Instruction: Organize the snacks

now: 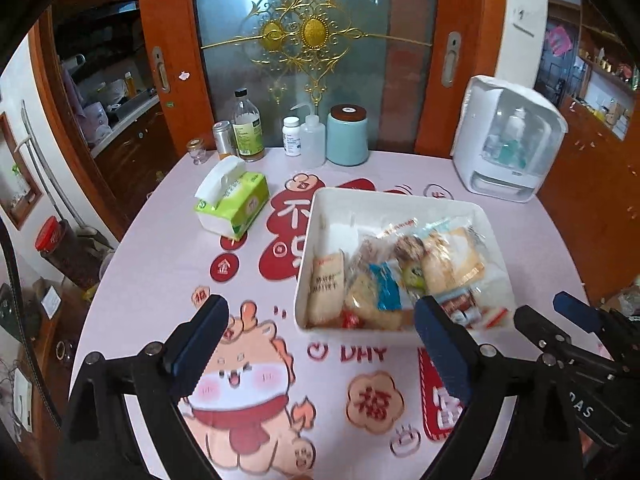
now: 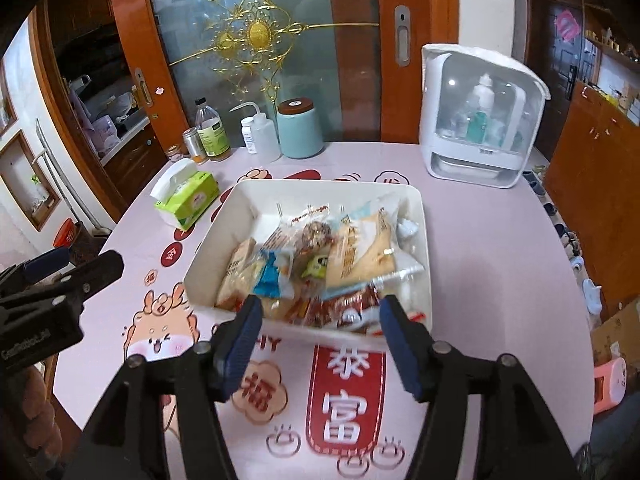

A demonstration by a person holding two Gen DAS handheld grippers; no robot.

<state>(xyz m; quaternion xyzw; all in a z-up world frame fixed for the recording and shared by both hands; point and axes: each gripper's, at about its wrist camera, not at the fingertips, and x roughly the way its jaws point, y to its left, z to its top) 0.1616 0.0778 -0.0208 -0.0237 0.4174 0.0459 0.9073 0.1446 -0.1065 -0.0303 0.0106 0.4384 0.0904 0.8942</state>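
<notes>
Nearly done, by the look of it: wrapped snacks [image 2: 316, 264] all heaped inside white tray [image 2: 424, 240] mid-tabletop [image 2: 500, 280]; none loose outside it; left gripper [image 1: 320, 344] and right gripper [image 2: 320, 334] both spread wide, holding nothing, hovering near tray's front edge; perhaps only tidying left.

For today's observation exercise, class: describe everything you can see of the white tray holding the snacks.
The white tray is a shallow, square-ish bin with rounded corners and plain walls, apparently plastic. It sits flat on the pink printed tablecloth, right of the green tissue pack. Wrapped snacks pile toward its near side; the far inside is bare. Neither gripper touches it.
</notes>
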